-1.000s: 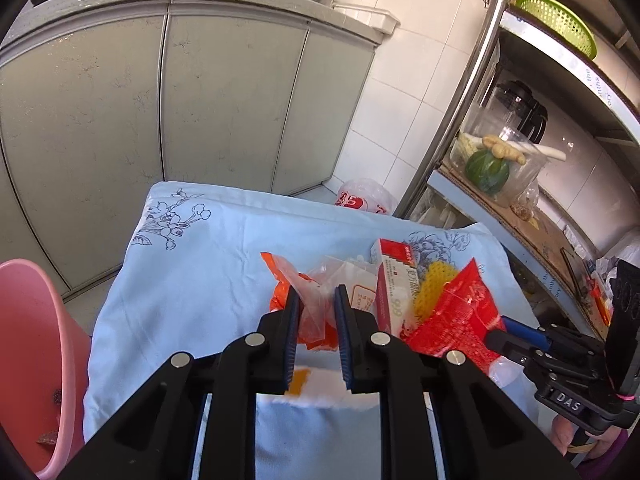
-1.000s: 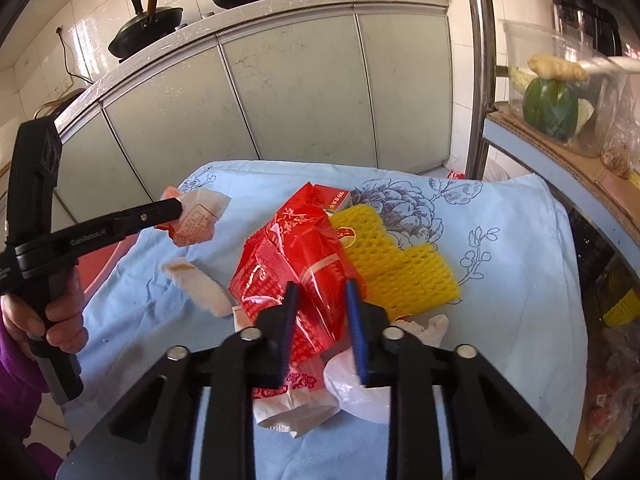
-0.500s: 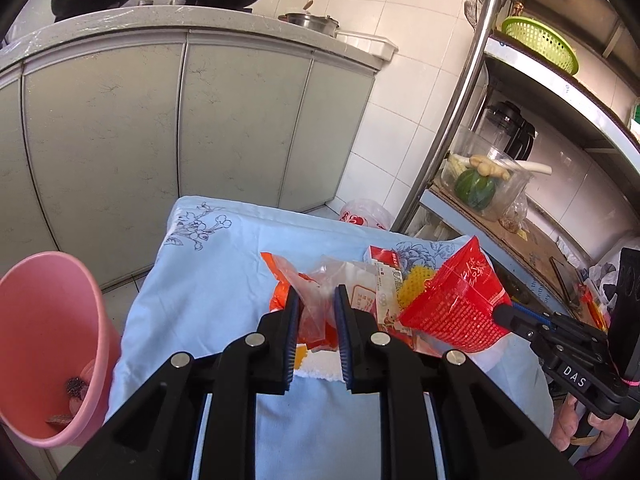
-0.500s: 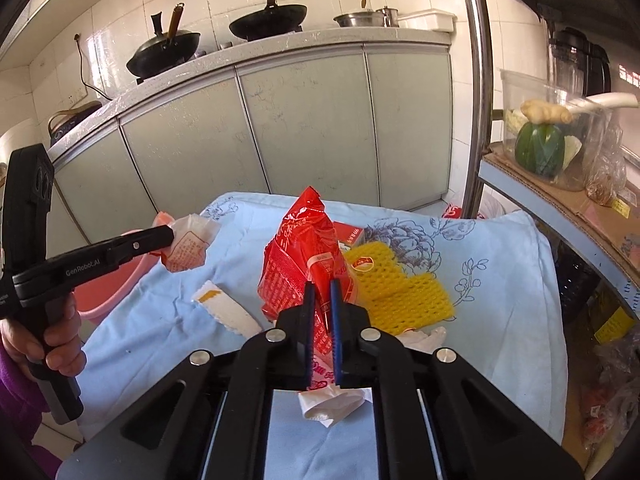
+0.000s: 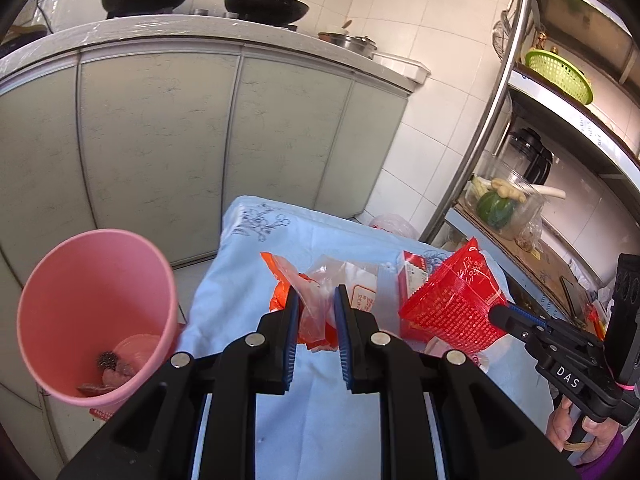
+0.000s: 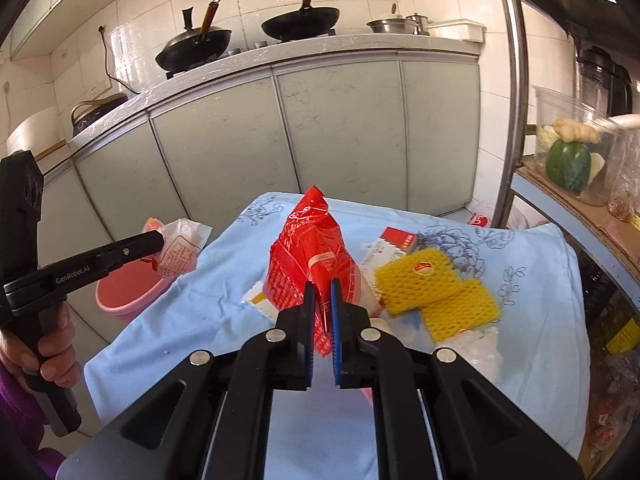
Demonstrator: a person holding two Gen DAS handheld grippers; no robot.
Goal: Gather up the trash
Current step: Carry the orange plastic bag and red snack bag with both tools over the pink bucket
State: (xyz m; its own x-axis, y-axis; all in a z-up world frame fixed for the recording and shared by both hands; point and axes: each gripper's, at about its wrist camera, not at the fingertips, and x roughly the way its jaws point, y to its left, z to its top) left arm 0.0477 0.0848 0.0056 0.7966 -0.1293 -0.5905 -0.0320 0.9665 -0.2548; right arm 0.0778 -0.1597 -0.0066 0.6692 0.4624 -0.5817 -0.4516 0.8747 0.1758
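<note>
My left gripper [image 5: 316,300] is shut on a crumpled clear and orange plastic wrapper [image 5: 320,280], lifted above the blue cloth. The right wrist view shows that same wrapper [image 6: 180,248] hanging at the left gripper's tip [image 6: 158,240], over the pink bin [image 6: 128,292]. My right gripper [image 6: 320,292] is shut on a red plastic bag [image 6: 308,256], held up off the cloth; the bag [image 5: 452,300] also shows at the right of the left wrist view. The pink bin [image 5: 96,312] stands on the floor left of the table, with some scraps in it.
On the blue flowered cloth [image 6: 208,312] lie yellow foam netting [image 6: 436,288], a red and white carton [image 6: 396,244], a white and orange slip [image 6: 256,300] and clear plastic [image 6: 476,344]. Grey cabinets [image 5: 200,140] stand behind; a metal shelf rack [image 5: 492,128] is at the right.
The right gripper closed on the red bag and lifted it off the cloth. The left gripper carried its wrapper up and leftward, bringing the pink bin further into view.
</note>
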